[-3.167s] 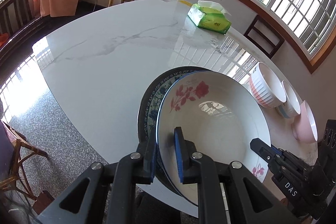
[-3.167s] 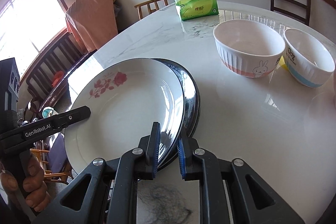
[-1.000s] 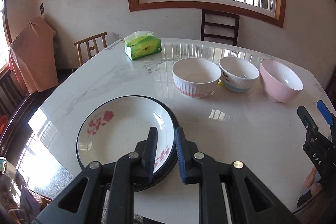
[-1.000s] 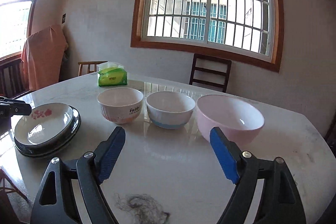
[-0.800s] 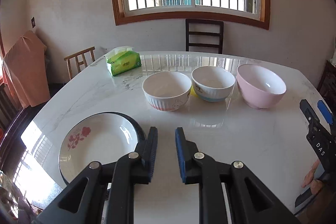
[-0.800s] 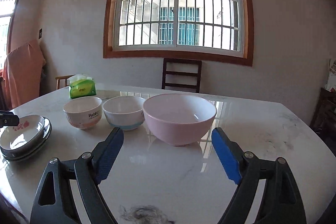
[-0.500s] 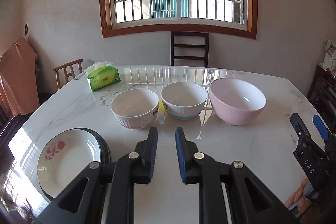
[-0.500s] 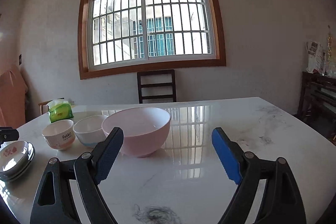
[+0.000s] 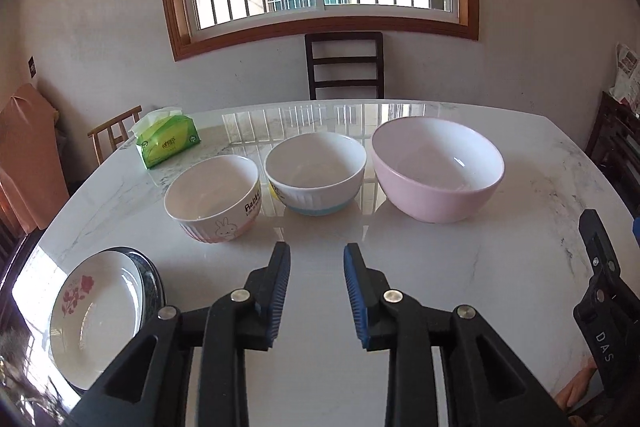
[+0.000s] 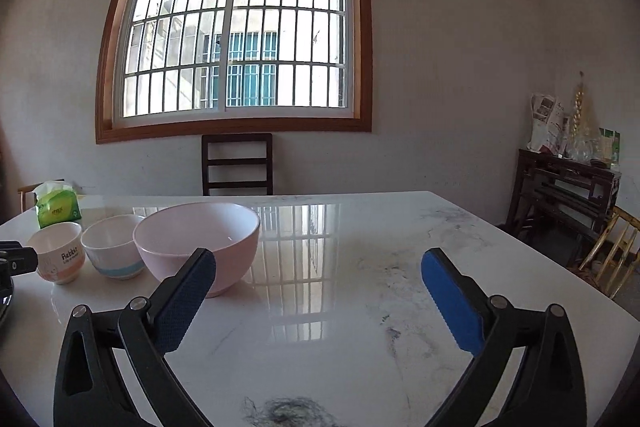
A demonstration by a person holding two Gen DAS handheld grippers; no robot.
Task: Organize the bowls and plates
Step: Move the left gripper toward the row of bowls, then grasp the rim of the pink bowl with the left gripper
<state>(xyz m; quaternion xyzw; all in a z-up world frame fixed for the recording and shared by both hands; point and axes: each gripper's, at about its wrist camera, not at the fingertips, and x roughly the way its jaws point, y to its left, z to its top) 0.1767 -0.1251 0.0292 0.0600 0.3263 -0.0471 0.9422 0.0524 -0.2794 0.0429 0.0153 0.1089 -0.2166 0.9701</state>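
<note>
Three bowls stand in a row on the white marble table (image 9: 500, 267): a white rabbit bowl (image 9: 214, 197), a white bowl with a blue base (image 9: 316, 177) and a larger pink bowl (image 9: 438, 173). A white rose plate (image 9: 98, 311) lies on a dark plate (image 9: 154, 277) at the near left edge. My left gripper (image 9: 316, 259) is open and empty, just in front of the bowls. My right gripper (image 10: 316, 263) is wide open and empty; the pink bowl (image 10: 196, 239) sits by its left finger, with the blue-base bowl (image 10: 110, 245) and rabbit bowl (image 10: 56, 251) further left.
A green tissue pack (image 9: 168, 143) lies at the table's far left. A dark chair (image 9: 344, 65) stands behind the table under the window, a light wooden chair (image 9: 114, 135) at the left. A dark side cabinet (image 10: 568, 195) stands at the right wall.
Both grippers let go of the rose plate, now stacked on the dark plate, and swung right toward the bowls. The right gripper opened wide; the left gripper has just opened.
</note>
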